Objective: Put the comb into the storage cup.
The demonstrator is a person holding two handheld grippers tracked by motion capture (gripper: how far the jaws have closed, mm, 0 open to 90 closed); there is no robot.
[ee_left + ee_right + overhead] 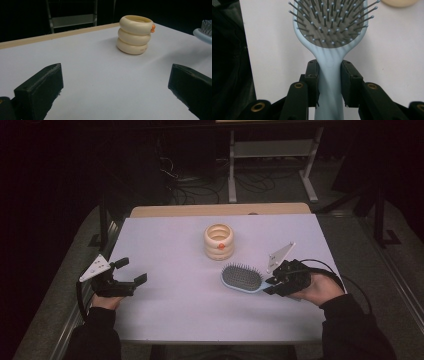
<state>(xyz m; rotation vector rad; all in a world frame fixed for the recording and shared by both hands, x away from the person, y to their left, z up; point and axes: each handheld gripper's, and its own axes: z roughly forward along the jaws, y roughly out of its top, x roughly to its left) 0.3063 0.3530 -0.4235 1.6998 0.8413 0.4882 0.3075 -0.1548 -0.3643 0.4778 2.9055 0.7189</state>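
Note:
A light blue hairbrush [242, 278] lies bristles-up on the white table [175, 305], right of centre. My right gripper [270, 286] is shut on its handle [329, 75], with a black jaw pressed against each side. The brush head [332, 22] points away from that gripper. A cream holder of three stacked rings [219, 241] with a small orange piece on it stands behind the brush, near the table's middle. My left gripper [132, 271] is open at the table's left side, nothing between its jaws. In the left gripper view the ring holder [135, 35] stands ahead and the brush edge [203, 31] is at far right.
A wooden strip [220, 210] runs along the table's far edge. Beyond it are a metal stand [272, 160] and cables on a dark floor. Open table surface lies between the two grippers and toward the front edge.

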